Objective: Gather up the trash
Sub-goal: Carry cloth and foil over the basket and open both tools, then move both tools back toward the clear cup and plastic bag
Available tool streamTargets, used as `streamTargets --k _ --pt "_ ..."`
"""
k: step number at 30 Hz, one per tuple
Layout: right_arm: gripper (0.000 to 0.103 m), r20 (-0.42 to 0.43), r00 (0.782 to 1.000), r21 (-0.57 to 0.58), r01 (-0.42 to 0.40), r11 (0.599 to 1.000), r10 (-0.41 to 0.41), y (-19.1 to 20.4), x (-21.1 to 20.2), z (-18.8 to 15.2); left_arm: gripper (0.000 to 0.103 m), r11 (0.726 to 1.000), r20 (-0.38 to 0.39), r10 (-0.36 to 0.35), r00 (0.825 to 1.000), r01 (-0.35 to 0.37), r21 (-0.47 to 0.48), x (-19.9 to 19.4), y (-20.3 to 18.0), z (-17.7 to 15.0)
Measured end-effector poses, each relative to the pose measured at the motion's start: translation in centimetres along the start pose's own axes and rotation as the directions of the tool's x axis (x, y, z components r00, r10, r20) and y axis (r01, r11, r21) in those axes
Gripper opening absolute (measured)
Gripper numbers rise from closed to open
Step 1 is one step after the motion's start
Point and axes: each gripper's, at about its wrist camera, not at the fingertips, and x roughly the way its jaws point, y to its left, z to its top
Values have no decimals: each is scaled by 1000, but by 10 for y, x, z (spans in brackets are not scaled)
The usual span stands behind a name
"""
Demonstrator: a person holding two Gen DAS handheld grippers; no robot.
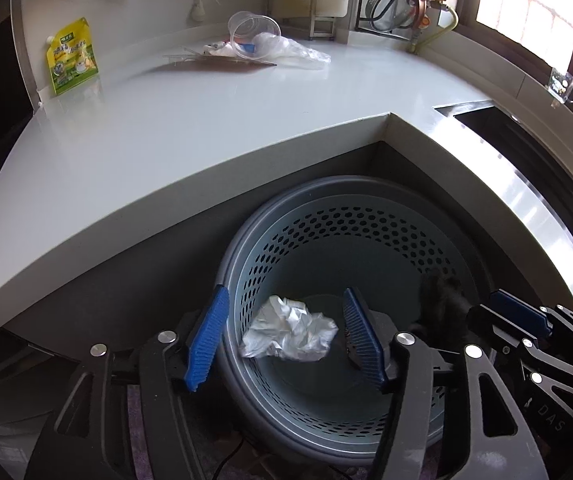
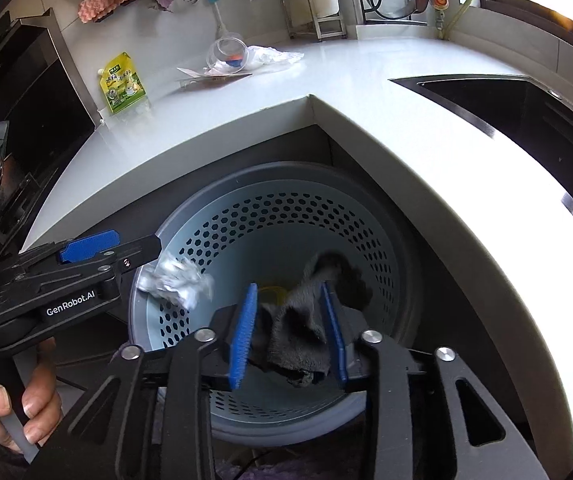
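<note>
We hold both grippers over the perforated bin (image 1: 338, 240) at lower centre so drops land inside: left gripper (image 1: 286, 336) is spread clear of the foil wad (image 1: 290, 334), right gripper (image 2: 292, 334) parted around the dark rag (image 2: 306, 320) (more trash upper centre of the counter (image 1: 206, 120)).

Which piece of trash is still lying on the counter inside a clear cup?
The blue scrap in the tipped clear cup; the foil ball and dark cloth are over the bin.

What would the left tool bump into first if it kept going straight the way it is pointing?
Probably the crumpled foil ball. It sits right between the open left tool pads, not squeezed, over the perforated bin. Beyond it lies the bin's inside, though depth is hard to judge here.
</note>
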Motion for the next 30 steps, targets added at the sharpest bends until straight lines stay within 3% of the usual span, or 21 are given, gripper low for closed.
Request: streamTargets --k 19,30 --pt "40 0 1000 14 9 1000 -9 -5 1 1 67 999 -11 26 1000 -27 -25 3 7 -1" --pt "48 25 1000 -7 8 1000 -8 -2 -1 8 75 998 22 53 998 -52 -35 -4 13 3"
